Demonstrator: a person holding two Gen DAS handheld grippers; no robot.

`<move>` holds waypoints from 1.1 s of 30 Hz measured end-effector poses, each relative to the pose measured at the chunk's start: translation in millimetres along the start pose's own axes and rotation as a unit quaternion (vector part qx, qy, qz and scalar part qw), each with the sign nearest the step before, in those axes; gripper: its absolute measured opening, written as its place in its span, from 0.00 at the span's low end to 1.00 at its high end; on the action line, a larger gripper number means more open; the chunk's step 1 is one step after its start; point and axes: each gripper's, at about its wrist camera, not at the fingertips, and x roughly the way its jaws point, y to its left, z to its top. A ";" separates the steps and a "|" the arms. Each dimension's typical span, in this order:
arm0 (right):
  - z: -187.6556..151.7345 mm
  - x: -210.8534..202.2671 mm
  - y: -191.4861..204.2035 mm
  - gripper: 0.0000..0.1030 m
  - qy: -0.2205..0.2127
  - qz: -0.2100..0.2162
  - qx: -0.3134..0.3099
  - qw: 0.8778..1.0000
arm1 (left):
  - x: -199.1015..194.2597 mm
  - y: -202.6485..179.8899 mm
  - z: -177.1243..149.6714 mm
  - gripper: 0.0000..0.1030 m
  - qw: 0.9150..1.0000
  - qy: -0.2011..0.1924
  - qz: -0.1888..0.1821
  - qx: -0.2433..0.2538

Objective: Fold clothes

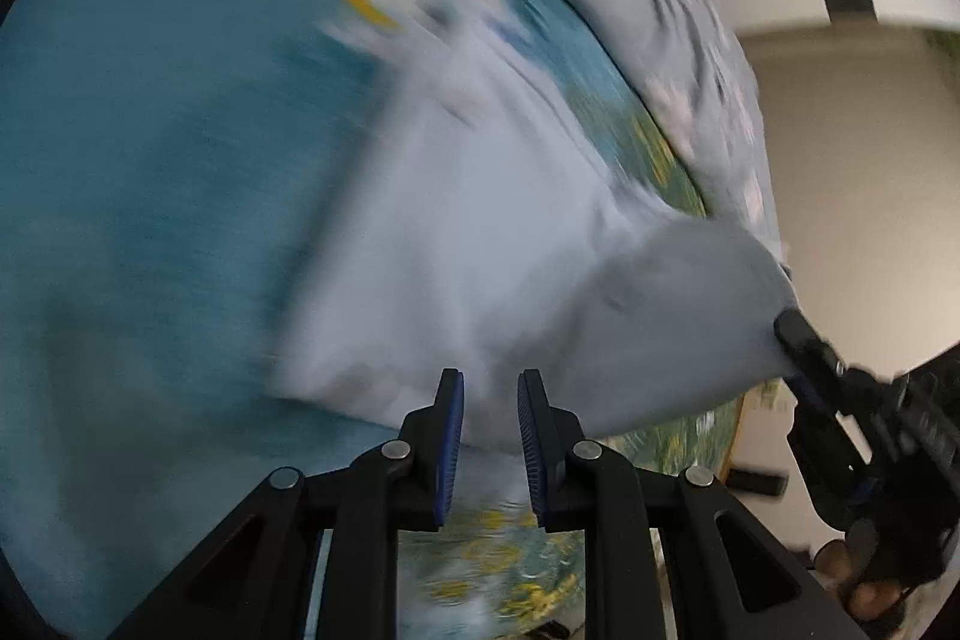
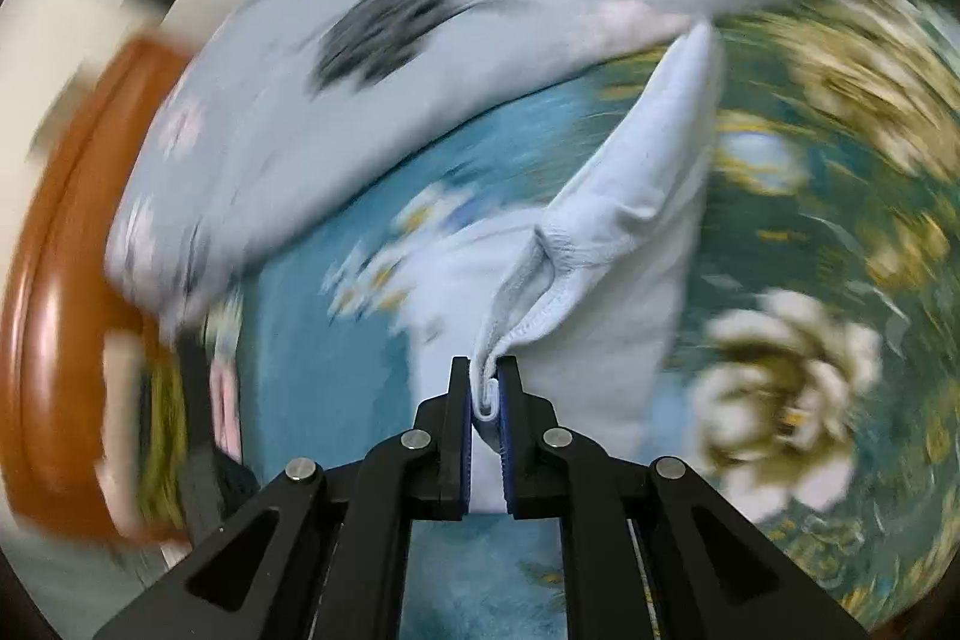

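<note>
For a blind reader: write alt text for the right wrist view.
The right gripper is shut on the hemmed edge of a pale blue garment, lifting it over a teal floral bedspread. A floral pillow lies behind; the picture is motion-blurred.

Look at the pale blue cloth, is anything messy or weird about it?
Yes. The pale blue cloth is bunched where the right gripper pinches its stitched hem, not flat on the flowery bedspread. The left gripper holds nothing.
</note>
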 end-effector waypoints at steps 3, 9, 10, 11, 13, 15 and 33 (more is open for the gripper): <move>-18.0 37.1 40.2 0.08 0.047 -0.003 -0.059 0.997 | -25.7 41.8 13.6 0.21 0.999 -0.019 0.021 -0.035; -50.8 99.6 56.1 0.08 0.116 -0.032 -0.050 0.991 | -43.9 79.9 33.5 0.23 0.997 -0.023 0.027 -0.063; -53.7 104.5 56.2 0.08 0.121 -0.037 -0.050 0.991 | -44.6 81.5 35.7 0.24 0.998 -0.021 0.025 -0.059; -56.0 108.1 56.2 0.08 0.126 -0.041 -0.049 0.990 | -44.6 80.4 38.6 0.25 0.998 -0.017 0.022 -0.056; -58.2 111.1 57.0 0.08 0.132 -0.049 -0.052 0.989 | -40.4 72.3 44.0 0.27 0.999 -0.010 0.012 -0.048; -58.7 113.4 58.6 0.11 0.138 -0.055 -0.057 0.987 | -36.6 63.6 47.5 0.28 0.999 -0.002 0.004 -0.034; -53.4 48.2 -33.0 0.25 0.073 -0.051 0.091 0.992 | 29.8 -31.0 79.0 0.41 0.989 0.084 0.012 0.120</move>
